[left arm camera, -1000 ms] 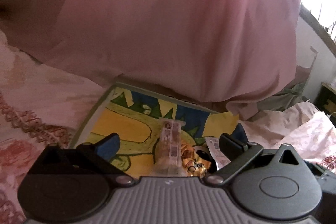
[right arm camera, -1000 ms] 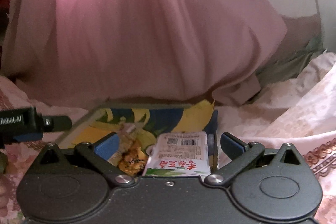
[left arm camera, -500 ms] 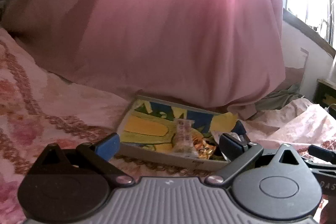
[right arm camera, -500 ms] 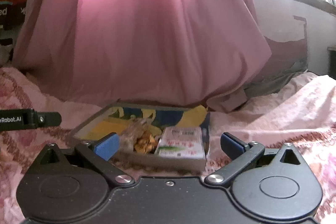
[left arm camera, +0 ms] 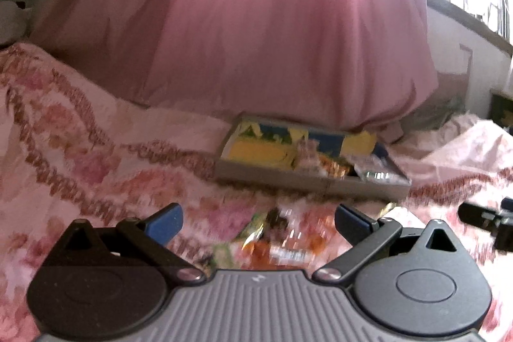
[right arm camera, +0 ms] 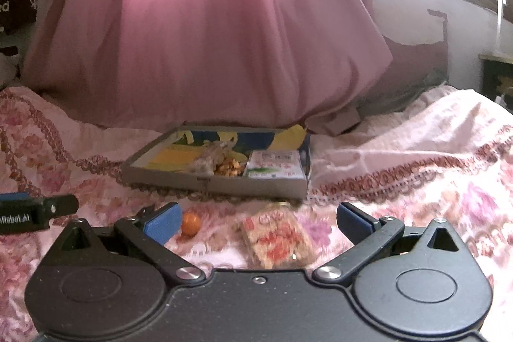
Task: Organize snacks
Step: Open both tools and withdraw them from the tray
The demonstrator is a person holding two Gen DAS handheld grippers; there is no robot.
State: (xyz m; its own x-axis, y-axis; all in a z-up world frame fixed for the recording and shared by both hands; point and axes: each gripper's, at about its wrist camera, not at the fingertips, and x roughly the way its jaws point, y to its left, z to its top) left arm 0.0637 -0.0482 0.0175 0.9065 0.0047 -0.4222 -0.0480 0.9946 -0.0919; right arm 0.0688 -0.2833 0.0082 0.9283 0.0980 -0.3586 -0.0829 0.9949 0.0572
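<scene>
A big pink curtain (right arm camera: 205, 31) hangs at the far side of the flowered bedspread (right arm camera: 400, 156) I work over. Near its foot lies a shallow box (right arm camera: 221, 181), holding a white-and-green packet (right arm camera: 275, 165) on its right and a clear bag of golden snacks (right arm camera: 221, 164) just left of that. My right gripper (right arm camera: 258, 218) is spread wide with nothing in it, a red-printed snack packet (right arm camera: 277, 237) and a small orange ball (right arm camera: 190, 223) lying near it. My left gripper (left arm camera: 258, 218) is spread too, above blurred loose snack wrappers (left arm camera: 272, 242).
</scene>
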